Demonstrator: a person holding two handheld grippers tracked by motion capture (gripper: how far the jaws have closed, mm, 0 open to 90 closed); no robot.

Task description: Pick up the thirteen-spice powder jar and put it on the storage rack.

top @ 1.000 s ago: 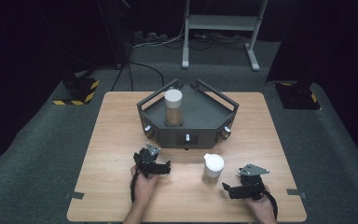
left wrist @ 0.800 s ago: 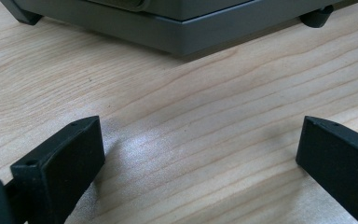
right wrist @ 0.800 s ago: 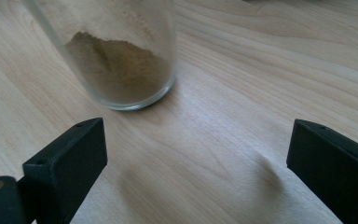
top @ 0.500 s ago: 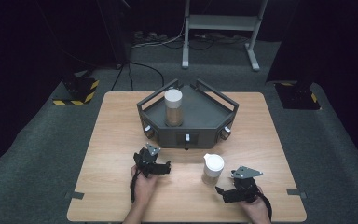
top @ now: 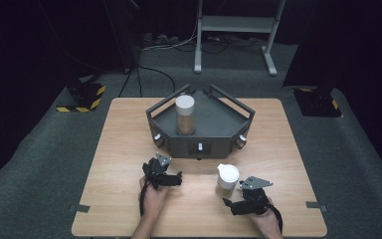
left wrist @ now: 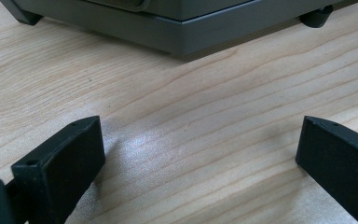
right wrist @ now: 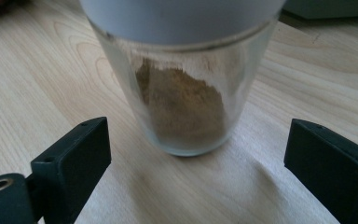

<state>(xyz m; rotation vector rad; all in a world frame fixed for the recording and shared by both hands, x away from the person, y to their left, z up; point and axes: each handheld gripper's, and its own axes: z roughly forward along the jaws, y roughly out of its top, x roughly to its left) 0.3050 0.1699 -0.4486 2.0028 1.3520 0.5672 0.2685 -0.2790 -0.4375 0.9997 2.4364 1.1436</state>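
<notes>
- High view: a wooden table [top: 129, 129] carries a dark grey angular tray [top: 214, 127] at its far middle, with a white-lidded tall jar [top: 184, 115] of brown powder standing upright inside it on the left. Nearer, right of centre, a small glass jar [top: 227, 180] with a white lid stands upright on the bare wood. The right gripper [top: 235, 206] lies just near and right of that jar, pointing left toward it. The left gripper [top: 171, 179] rests at the near left, well apart from the jar.
- Left gripper view: the jaws stand wide apart over bare wood, nothing between them; the tray's base [left wrist: 177, 32] lies beyond.
- Right gripper view: the jaws have just been closing a little but are spread wide. The small jar [right wrist: 186, 93], holding brown powder, stands just beyond the tips, untouched by either pad.
</notes>
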